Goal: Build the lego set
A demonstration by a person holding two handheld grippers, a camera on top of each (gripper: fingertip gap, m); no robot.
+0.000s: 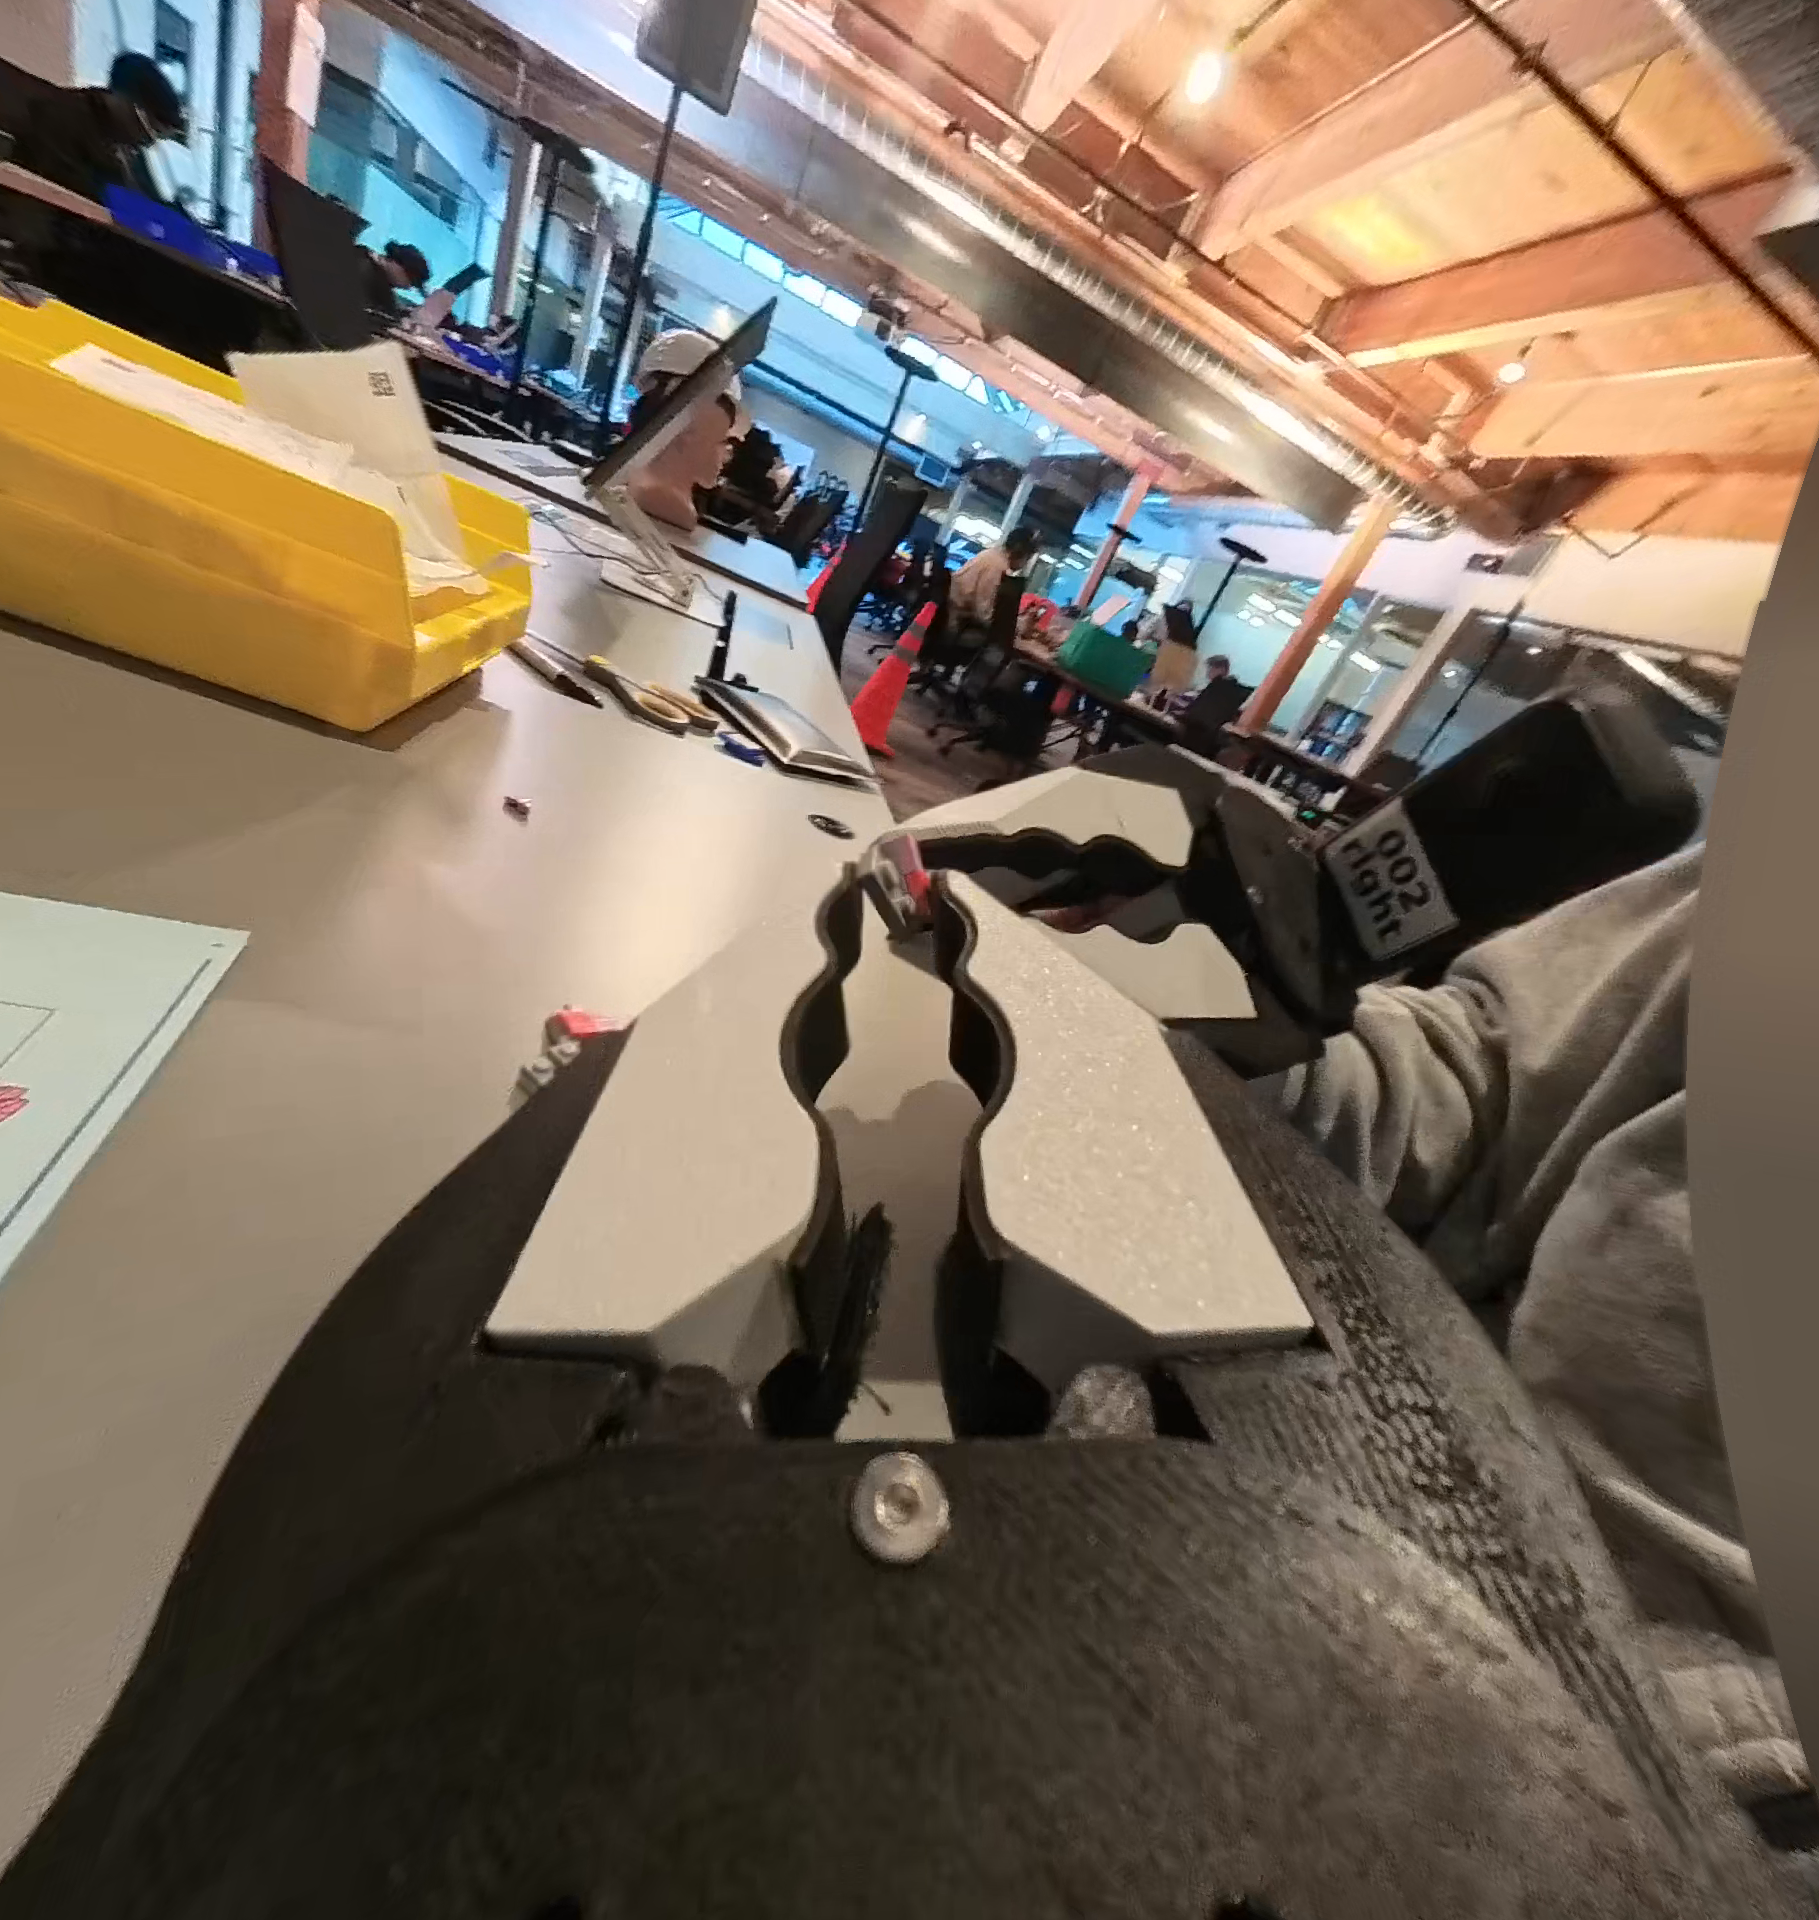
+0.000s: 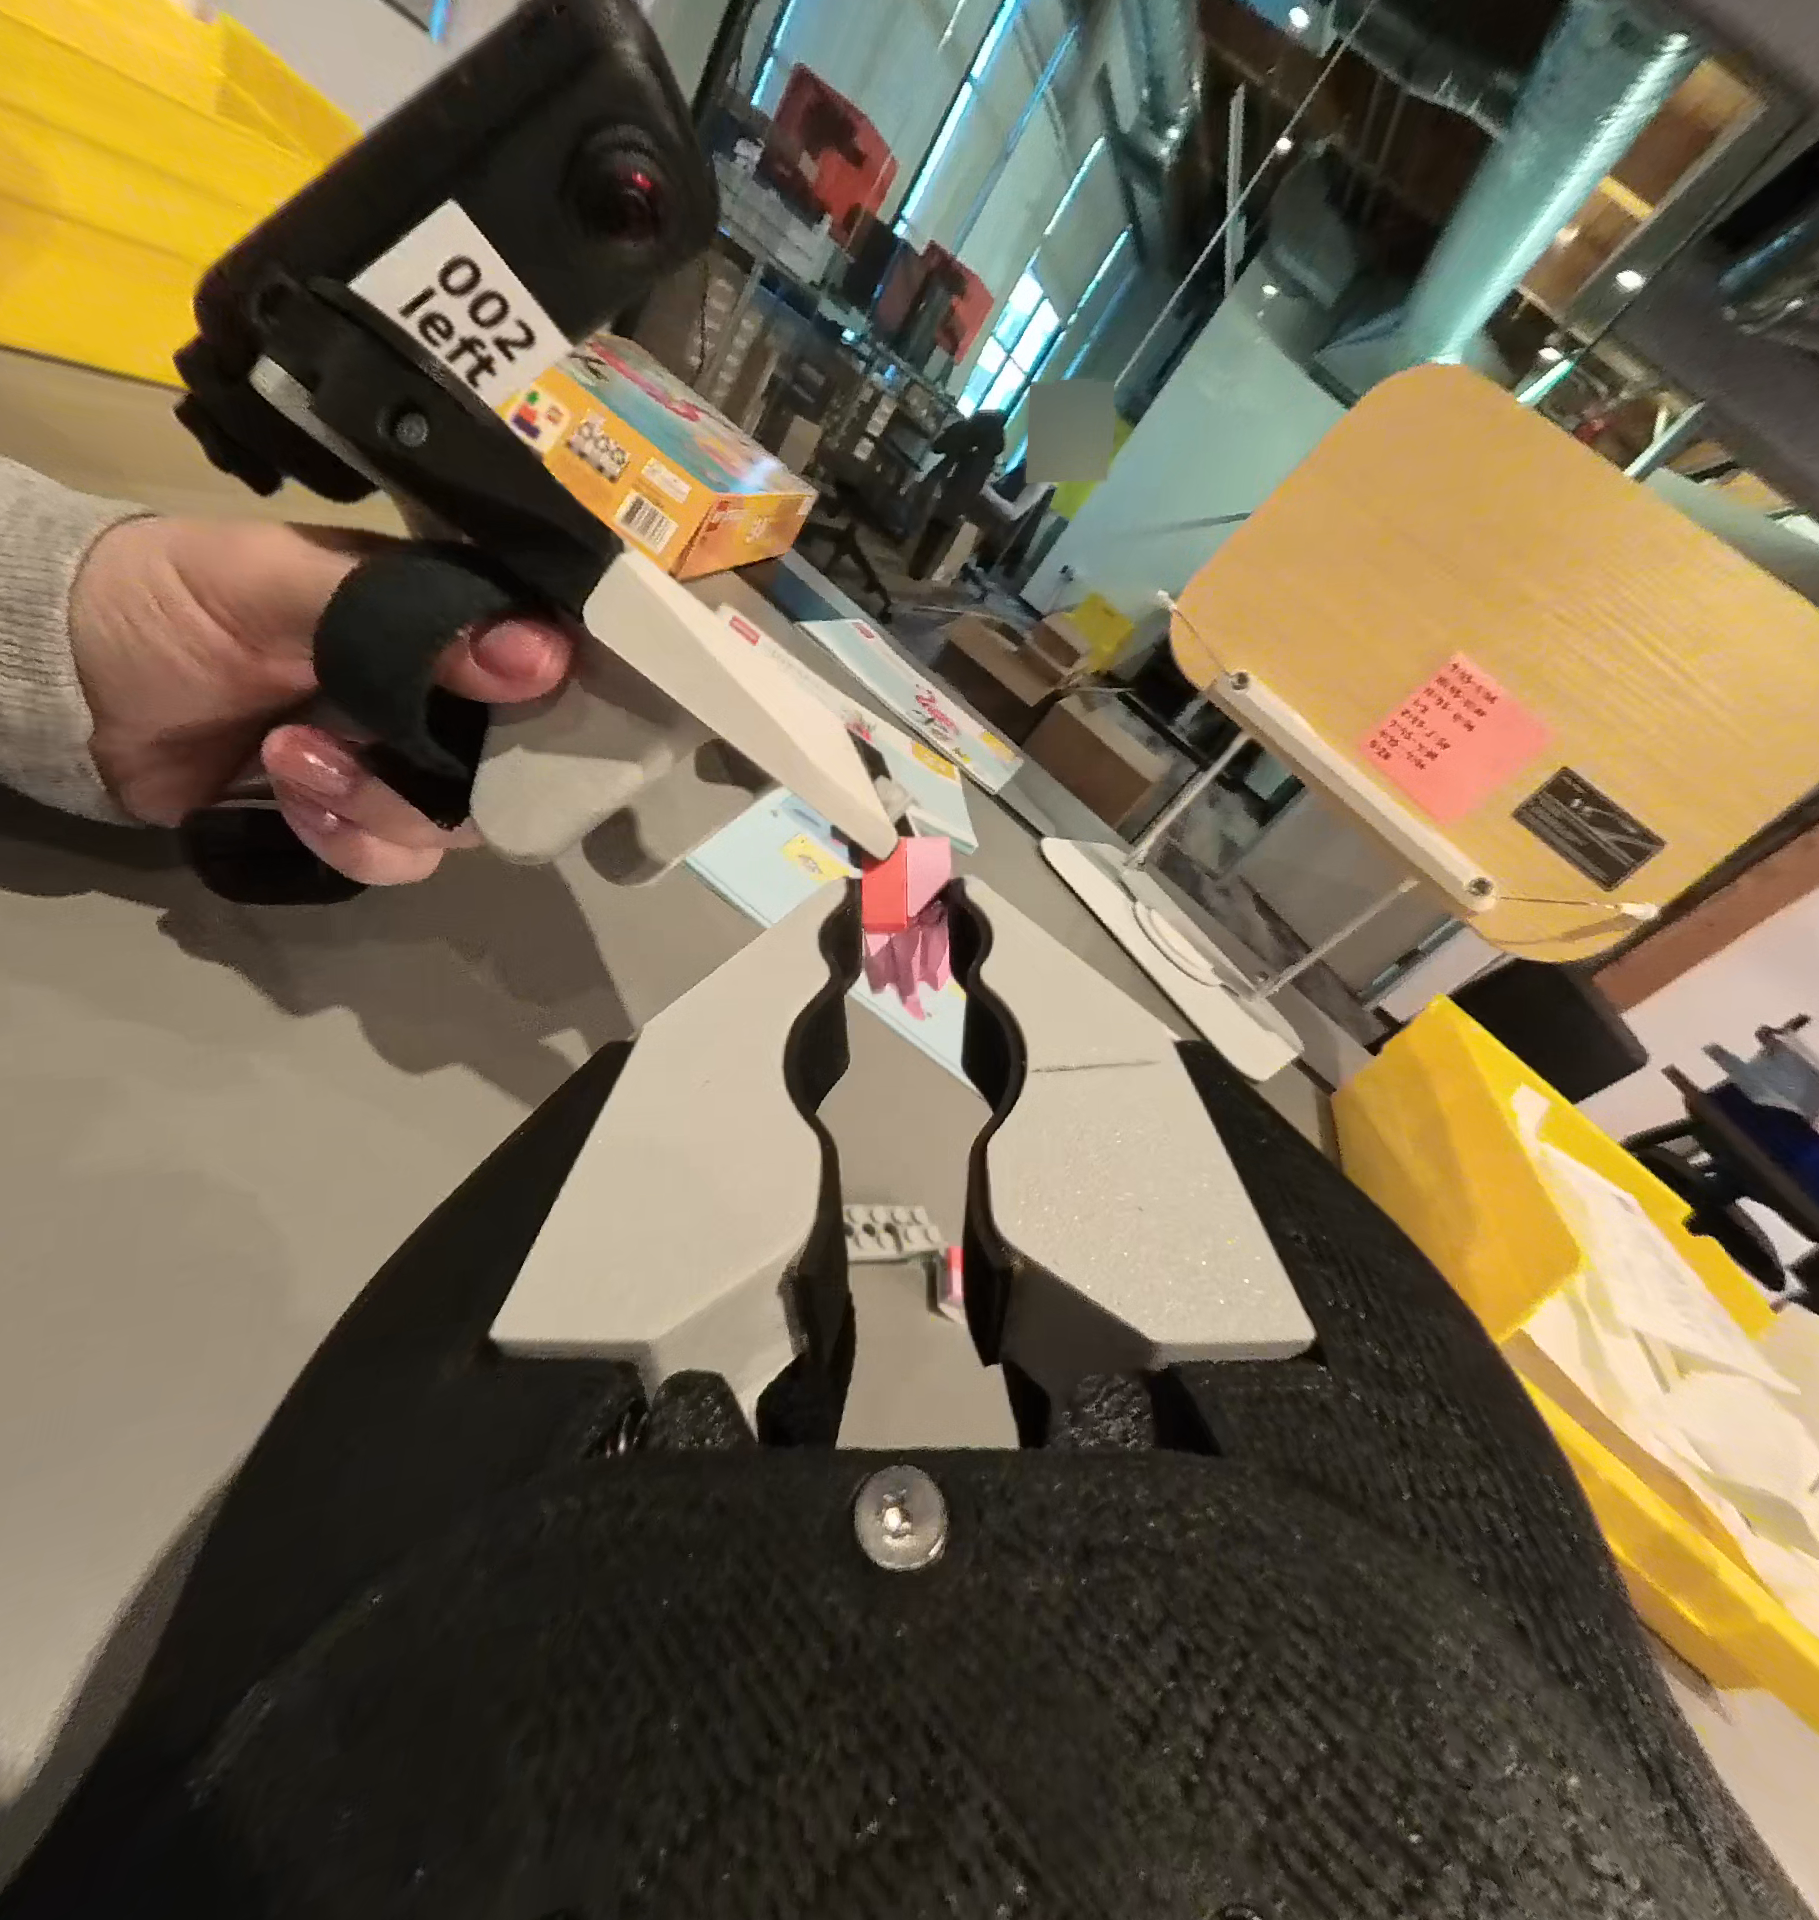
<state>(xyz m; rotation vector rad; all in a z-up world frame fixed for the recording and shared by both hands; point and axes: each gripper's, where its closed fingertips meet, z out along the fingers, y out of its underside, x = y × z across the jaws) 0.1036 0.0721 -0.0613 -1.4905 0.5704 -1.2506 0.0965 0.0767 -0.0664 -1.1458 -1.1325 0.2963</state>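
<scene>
Both grippers meet above the grey table. In the left wrist view my left gripper (image 1: pixel 897 906) is shut on a small grey plate (image 1: pixel 887 891). The right gripper (image 1: pixel 910 847) comes in from the right, shut on a red brick (image 1: pixel 913 868) that touches the plate. In the right wrist view my right gripper (image 2: pixel 902 906) pinches the red and pink brick (image 2: pixel 897 888). The left gripper (image 2: pixel 877 828) reaches in from the upper left with a pale grey piece (image 2: pixel 892 802) at its tip, pressed against the brick's top.
Loose bricks lie on the table: a grey plate (image 2: pixel 889 1231), a small red and white piece (image 2: pixel 949 1273), and a red one (image 1: pixel 578 1023). Instruction sheets (image 1: pixel 63 1091) (image 2: pixel 780 873), yellow bins (image 1: pixel 209 540) (image 2: pixel 1456 1195), a set box (image 2: pixel 666 468) and a wooden-board stand (image 2: pixel 1487 644) surround the spot.
</scene>
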